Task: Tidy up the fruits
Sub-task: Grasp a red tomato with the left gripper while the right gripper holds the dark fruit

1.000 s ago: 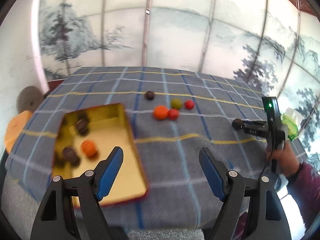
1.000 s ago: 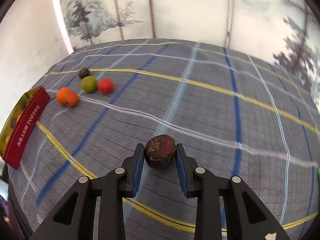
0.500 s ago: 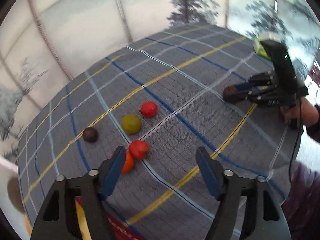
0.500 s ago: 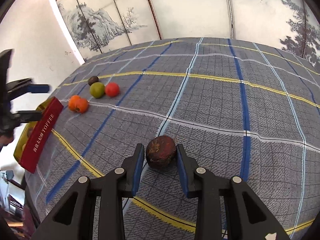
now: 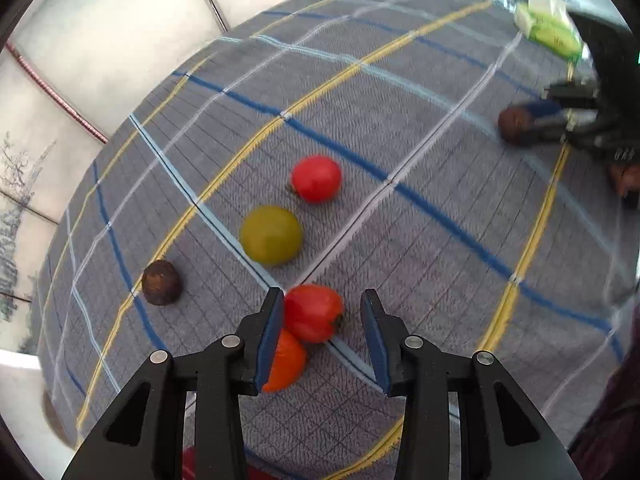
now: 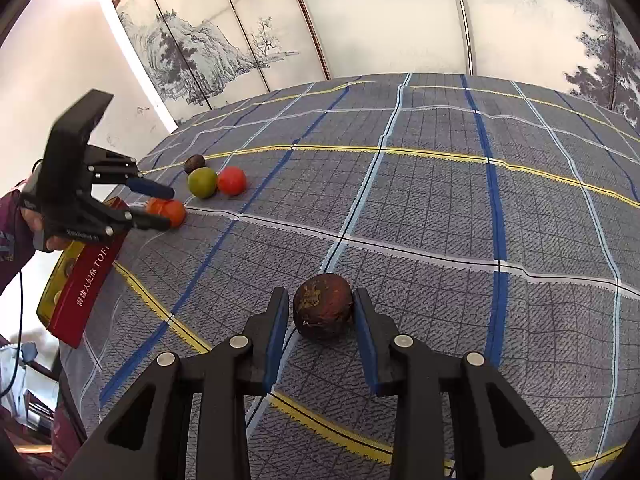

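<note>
Several fruits lie on the plaid tablecloth (image 5: 420, 240). My left gripper (image 5: 322, 300) points steeply down over a red fruit (image 5: 314, 312), which sits between its closing jaws. The left pad touches it; the right pad stands a little apart. An orange fruit (image 5: 284, 364) lies against the red one, partly behind the left finger. Beyond are a green fruit (image 5: 271, 235), a round red fruit (image 5: 316, 179) and a small dark brown fruit (image 5: 162, 282). My right gripper (image 6: 320, 292) is shut on a larger dark brown fruit (image 6: 323, 306) resting on the cloth.
A red tin box (image 6: 86, 292) with a gold inside stands at the table's left edge, just behind the left gripper (image 6: 170, 208). A green packet (image 5: 548, 28) lies beyond the right gripper (image 5: 528, 120). Painted screens stand behind the table.
My left gripper swung from over the tin box to the fruit cluster, dropped lower, rolled, and narrowed its jaws around the red fruit. The right gripper stayed shut on the dark brown fruit.
</note>
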Demonstrator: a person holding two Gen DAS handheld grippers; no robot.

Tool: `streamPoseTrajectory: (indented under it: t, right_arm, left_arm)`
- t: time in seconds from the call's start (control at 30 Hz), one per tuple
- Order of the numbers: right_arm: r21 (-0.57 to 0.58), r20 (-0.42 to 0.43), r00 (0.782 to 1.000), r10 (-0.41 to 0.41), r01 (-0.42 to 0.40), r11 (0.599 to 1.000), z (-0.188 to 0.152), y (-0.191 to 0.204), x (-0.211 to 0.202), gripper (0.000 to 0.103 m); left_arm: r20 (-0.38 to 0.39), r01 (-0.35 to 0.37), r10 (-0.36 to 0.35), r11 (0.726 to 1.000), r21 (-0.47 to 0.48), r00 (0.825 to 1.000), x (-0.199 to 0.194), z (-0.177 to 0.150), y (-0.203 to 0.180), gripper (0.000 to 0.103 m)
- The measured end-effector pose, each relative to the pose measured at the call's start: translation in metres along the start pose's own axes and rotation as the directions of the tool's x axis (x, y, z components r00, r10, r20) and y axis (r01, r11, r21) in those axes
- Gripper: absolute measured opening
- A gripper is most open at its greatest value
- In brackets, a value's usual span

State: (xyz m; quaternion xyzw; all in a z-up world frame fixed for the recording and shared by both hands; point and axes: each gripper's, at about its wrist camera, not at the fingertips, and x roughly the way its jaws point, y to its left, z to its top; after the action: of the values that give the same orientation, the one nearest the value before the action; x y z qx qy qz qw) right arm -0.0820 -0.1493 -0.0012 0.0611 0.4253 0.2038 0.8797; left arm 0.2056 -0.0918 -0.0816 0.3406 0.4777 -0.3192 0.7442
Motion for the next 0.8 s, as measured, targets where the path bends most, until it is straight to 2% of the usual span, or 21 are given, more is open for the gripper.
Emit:
streamPoseTrajectory:
  t: [0.07,0.13,0.2,0.3,0.4,0.47,0.63,0.7,0.8]
  right_arm:
    - [0.001,-0.003,1.0,-0.001,0.001,1.0,0.0,0.0,0.0,0.031]
    - [0.002,-0.006,1.0,-0.002,0.002,1.0,-0.001,0.0,0.001,0.031]
    - [0.003,-0.013,1.0,-0.005,0.005,1.0,0.0,0.0,0.003,0.031]
    - [0.004,-0.016,1.0,-0.009,0.009,1.0,-0.001,-0.001,0.003,0.031]
    - [0.004,-0.016,1.0,-0.015,0.015,1.0,0.0,-0.001,0.003,0.03]
    - [0.006,-0.016,1.0,-0.015,0.015,1.0,0.0,-0.001,0.004,0.03]
    - [0.006,-0.017,1.0,-0.017,0.018,1.0,0.0,-0.001,0.004,0.03]
    - [0.004,-0.017,1.0,-0.019,0.019,1.0,0.0,-0.001,0.004,0.03]
    - [0.002,-0.018,1.0,-0.024,0.024,1.0,0.0,-0.001,0.004,0.03]
  left_arm:
    - [0.007,-0.021,0.021,1.0,-0.012,1.0,0.001,-0.001,-0.002,0.04]
    - [0.03,-0.024,0.026,0.998,-0.066,0.999,-0.004,0.0,-0.001,0.03]
    - [0.039,-0.023,0.028,0.992,-0.124,0.999,-0.01,-0.002,-0.001,0.03]
    - [0.09,-0.09,0.11,0.976,-0.201,0.99,-0.031,-0.008,-0.013,0.03]
    - [0.156,-0.062,0.122,0.937,-0.343,0.98,-0.061,-0.019,-0.022,0.03]
    - [0.202,-0.022,0.121,0.9,-0.435,0.972,-0.084,-0.032,-0.035,0.03]
    - [0.283,0.07,0.116,0.817,-0.572,0.952,-0.126,-0.068,-0.069,0.031]
    - [0.285,0.055,0.154,0.79,-0.611,0.946,-0.14,-0.084,-0.083,0.031]
    - [0.284,0.043,0.186,0.764,-0.644,0.94,-0.157,-0.106,-0.096,0.031]
